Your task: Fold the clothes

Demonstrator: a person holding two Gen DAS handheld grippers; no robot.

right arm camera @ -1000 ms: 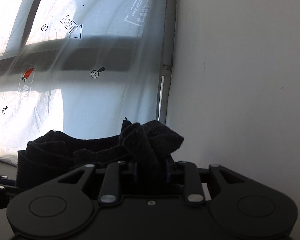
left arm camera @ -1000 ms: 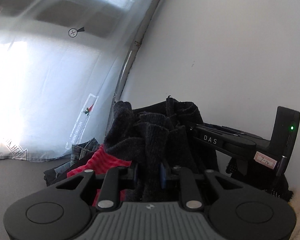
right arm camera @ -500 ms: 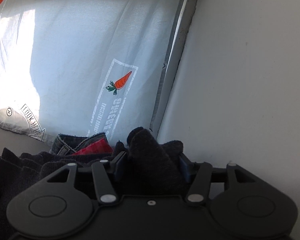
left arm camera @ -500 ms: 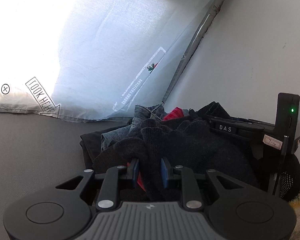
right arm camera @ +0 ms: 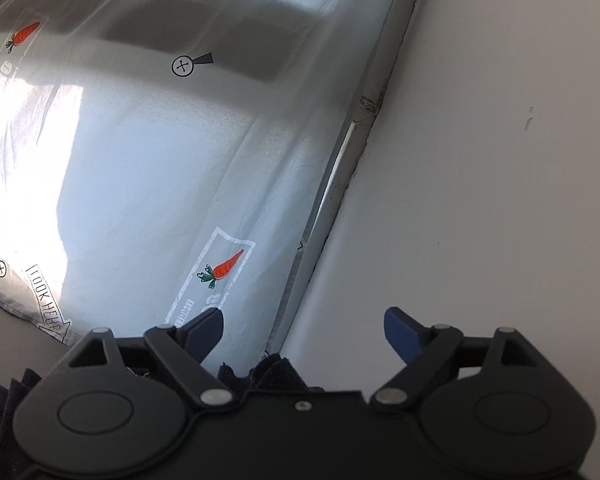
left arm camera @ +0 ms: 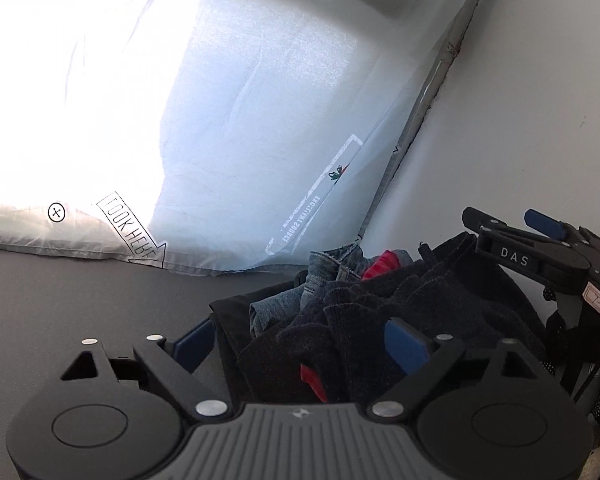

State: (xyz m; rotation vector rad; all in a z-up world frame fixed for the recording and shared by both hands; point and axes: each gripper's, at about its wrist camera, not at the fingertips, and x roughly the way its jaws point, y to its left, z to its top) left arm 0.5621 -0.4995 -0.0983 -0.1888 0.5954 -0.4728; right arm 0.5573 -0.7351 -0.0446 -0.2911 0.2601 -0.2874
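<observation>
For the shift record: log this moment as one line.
left gripper: jaws opening over black knitted garment, pads off it | right gripper: jaws opening, nothing gripped | pile: blue denim, red cloth

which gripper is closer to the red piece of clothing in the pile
Left. The left gripper, jaws opening, straddles the dark garment wrapped around the red cloth; the right gripper is past the pile's far side.

Both handheld tools are matte black plastic. The left gripper (left arm camera: 300,344) has blue finger pads, silver pivot screws, round caps and a ribbed grey centre plate. The right gripper (right arm camera: 304,330) matches, its body plain black; at frame right of the left view it carries a white "DAS" marking and a small label.
</observation>
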